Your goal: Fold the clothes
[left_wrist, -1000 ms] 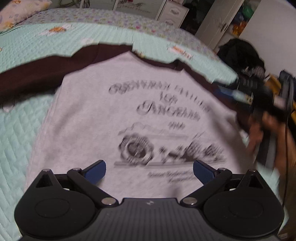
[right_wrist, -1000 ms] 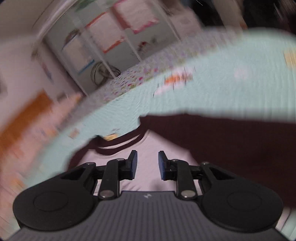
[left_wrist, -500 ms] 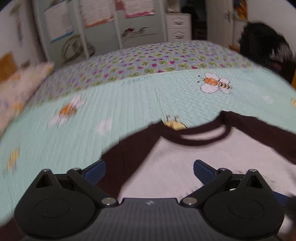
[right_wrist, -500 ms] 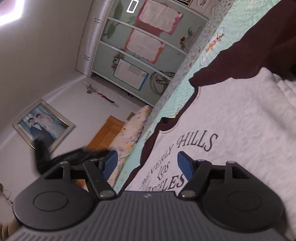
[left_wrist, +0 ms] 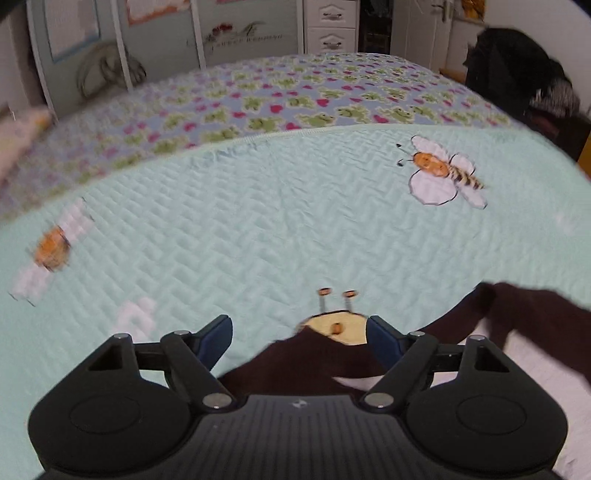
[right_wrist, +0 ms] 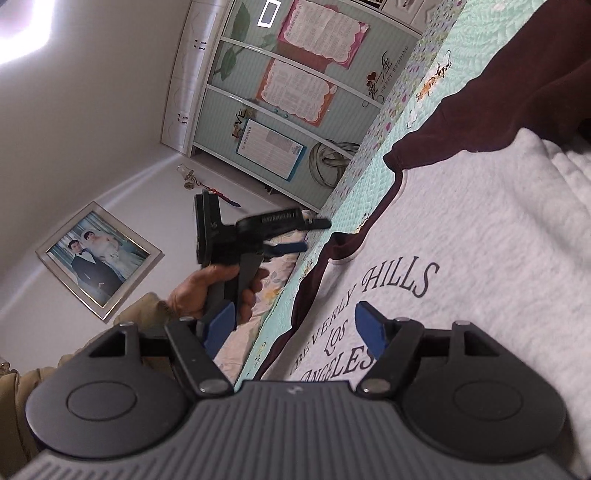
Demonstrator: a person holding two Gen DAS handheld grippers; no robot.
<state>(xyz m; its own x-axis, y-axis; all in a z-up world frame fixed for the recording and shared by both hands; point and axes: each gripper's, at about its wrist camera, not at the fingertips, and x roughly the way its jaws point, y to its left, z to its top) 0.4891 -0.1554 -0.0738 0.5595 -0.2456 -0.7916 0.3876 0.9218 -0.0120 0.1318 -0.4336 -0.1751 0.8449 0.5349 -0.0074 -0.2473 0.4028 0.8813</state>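
A grey shirt [right_wrist: 480, 236] with dark brown sleeves and a "Beverly Hills Los Angeles" print lies flat on the mint quilt [left_wrist: 258, 229]. My left gripper [left_wrist: 299, 332] hovers over its brown shoulder [left_wrist: 314, 363]. Its jaws are closing, with that brown edge between the blue pads [left_wrist: 218, 336] but not pressed by them. The right wrist view shows the left gripper [right_wrist: 314, 236] too, held in a hand [right_wrist: 207, 288] above the shirt's far edge. My right gripper [right_wrist: 295, 328] lies low and level over the print, open, gripping nothing.
The quilt carries embroidered bees [left_wrist: 443, 177] and meets a frog-print sheet [left_wrist: 295, 103] further back. Beyond the bed stand a wardrobe [right_wrist: 295, 122] and white drawers [left_wrist: 332, 26]. A dark heap of clothes [left_wrist: 517, 74] sits at the right. A pillow [right_wrist: 269, 284] lies by the headboard.
My left gripper swept from over the print, past the collar, to the brown shoulder, and its jaws narrowed. My right gripper opened from nearly shut, tipped level and sank beside the shirt.
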